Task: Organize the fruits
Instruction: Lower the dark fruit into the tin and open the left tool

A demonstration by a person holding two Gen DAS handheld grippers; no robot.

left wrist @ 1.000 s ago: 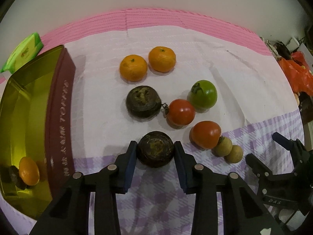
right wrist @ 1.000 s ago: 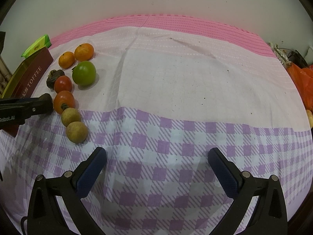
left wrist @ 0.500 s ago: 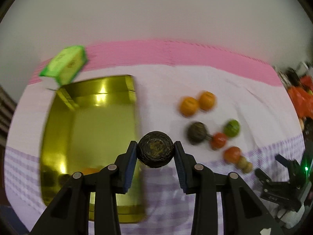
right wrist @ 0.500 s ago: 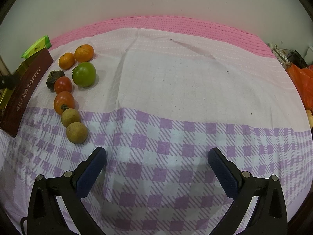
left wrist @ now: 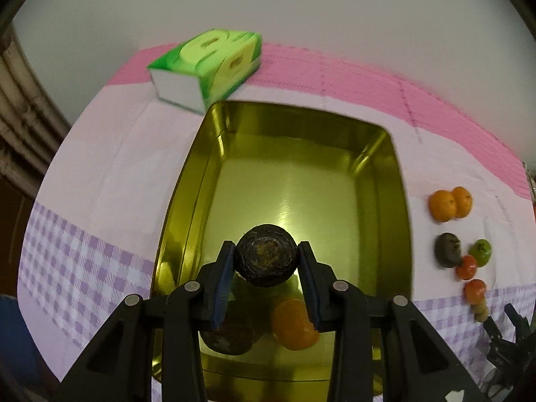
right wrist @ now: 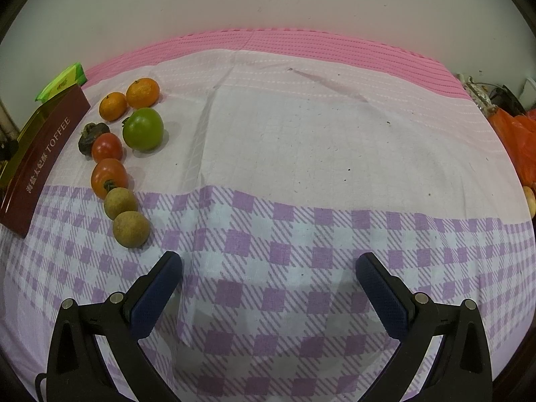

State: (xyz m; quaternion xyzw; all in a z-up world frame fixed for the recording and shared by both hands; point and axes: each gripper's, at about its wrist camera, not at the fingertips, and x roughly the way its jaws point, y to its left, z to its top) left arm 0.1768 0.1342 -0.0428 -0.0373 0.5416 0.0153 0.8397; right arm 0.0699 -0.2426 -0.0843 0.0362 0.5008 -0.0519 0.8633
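My left gripper (left wrist: 266,279) is shut on a dark wrinkled round fruit (left wrist: 266,254) and holds it above the open gold tin (left wrist: 378,154). In the tin lie an orange (left wrist: 294,326) and a dark fruit (left wrist: 226,338). On the cloth right of the tin lie two oranges (right wrist: 129,98), a dark fruit (right wrist: 87,137), a green tomato (right wrist: 143,129), two red tomatoes (right wrist: 108,160) and two brown longans (right wrist: 125,216). My right gripper (right wrist: 269,288) is open and empty above the checked cloth, right of the longans.
A green tissue pack (left wrist: 207,67) lies behind the tin. The tin's maroon side reads TOFFEE (right wrist: 43,164). A wall stands behind the table. Orange bags (right wrist: 516,137) lie at the far right edge.
My left gripper has lifted the dark fruit off the cloth and carried it left over the tin. The right gripper has stayed still.
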